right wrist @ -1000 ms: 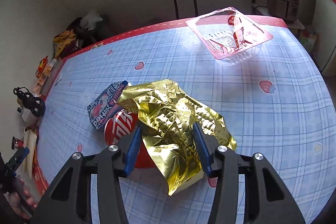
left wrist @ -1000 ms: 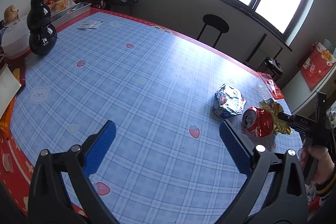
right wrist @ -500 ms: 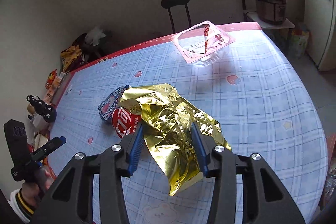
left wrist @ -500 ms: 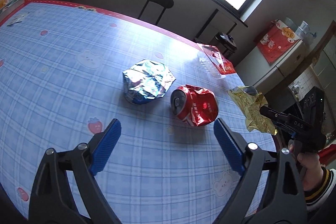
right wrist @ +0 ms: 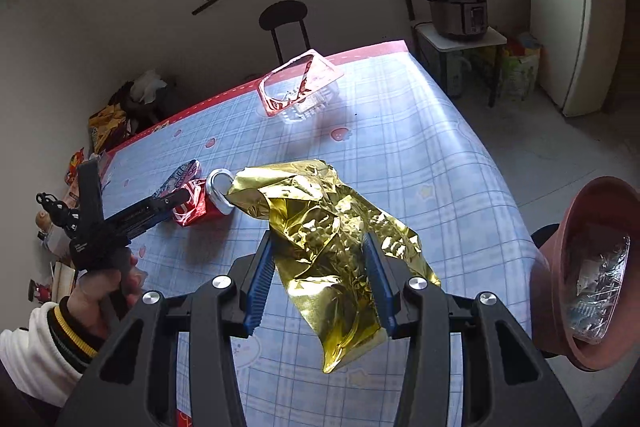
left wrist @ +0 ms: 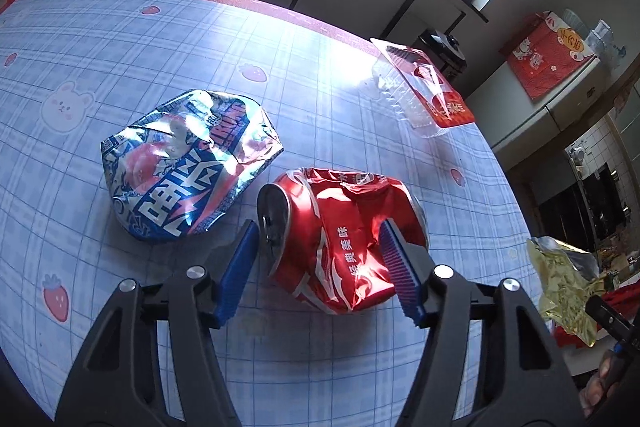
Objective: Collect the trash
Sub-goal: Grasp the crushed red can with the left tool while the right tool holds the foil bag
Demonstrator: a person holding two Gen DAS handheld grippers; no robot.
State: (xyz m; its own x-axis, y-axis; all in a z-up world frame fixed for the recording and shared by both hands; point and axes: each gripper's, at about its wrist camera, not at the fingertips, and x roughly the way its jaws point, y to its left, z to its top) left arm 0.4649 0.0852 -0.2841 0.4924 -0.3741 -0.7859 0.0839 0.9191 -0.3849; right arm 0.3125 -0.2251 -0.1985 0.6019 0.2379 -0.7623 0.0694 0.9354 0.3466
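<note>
A crushed red can (left wrist: 340, 239) lies on the blue checked tablecloth (left wrist: 120, 51). My left gripper (left wrist: 320, 263) straddles the can, its blue pads touching both sides. A crumpled blue snack bag (left wrist: 188, 167) lies just left of the can. My right gripper (right wrist: 320, 277) is shut on a gold foil wrapper (right wrist: 336, 231) and holds it above the table near the right edge. The wrapper also shows in the left wrist view (left wrist: 564, 283). A clear plastic tray with a red film (right wrist: 300, 87) sits near the far edge.
A brown bin (right wrist: 588, 267) with clear plastic inside stands off the table's right edge. A black stool (right wrist: 284, 23) stands beyond the far edge. A rice cooker (right wrist: 458, 7) sits on a small stand. Clutter (right wrist: 108, 123) lines the far left.
My left gripper moved in low to the red can and narrowed around it. My right gripper lifted the gold wrapper back and right; the brown bin came into view.
</note>
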